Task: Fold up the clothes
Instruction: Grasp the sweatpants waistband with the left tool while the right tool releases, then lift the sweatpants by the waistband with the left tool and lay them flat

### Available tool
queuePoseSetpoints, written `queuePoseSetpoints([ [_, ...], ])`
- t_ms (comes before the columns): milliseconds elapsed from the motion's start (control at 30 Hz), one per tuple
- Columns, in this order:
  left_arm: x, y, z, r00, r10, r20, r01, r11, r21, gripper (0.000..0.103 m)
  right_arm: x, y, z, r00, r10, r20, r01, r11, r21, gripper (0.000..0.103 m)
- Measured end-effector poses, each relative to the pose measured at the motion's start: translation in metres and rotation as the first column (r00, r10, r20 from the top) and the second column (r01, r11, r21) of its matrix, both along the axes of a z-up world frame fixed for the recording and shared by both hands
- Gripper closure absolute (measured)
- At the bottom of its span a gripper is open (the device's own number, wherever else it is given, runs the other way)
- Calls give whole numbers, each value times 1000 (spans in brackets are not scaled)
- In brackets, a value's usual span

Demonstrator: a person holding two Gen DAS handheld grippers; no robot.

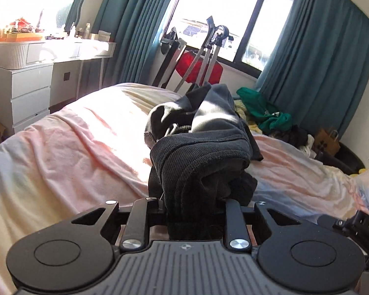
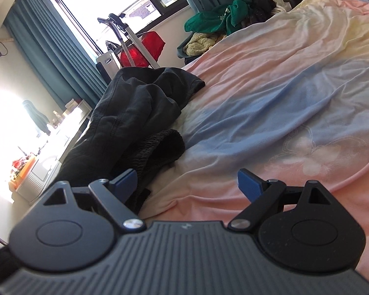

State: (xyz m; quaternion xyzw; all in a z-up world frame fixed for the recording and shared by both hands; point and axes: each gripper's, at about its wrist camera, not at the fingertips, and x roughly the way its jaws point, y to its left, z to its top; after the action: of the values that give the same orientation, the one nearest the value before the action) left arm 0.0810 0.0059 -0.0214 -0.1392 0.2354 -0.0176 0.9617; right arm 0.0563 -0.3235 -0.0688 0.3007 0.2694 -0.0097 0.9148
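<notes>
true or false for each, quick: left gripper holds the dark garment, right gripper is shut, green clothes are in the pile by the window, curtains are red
1. The left gripper holds the dark garment. True.
2. The right gripper is shut. False: its jaws stand wide apart, gripping nothing.
3. Green clothes lie in the pile by the window. True.
4. The curtains are red. False: they are teal.
</notes>
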Motion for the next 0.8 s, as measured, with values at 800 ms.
queuePoseSetpoints([
  [800,205,256,-16,841,530,-113,-537,843,-40,75,50,24,-39,992,94,-87,-97,995,-32,13],
])
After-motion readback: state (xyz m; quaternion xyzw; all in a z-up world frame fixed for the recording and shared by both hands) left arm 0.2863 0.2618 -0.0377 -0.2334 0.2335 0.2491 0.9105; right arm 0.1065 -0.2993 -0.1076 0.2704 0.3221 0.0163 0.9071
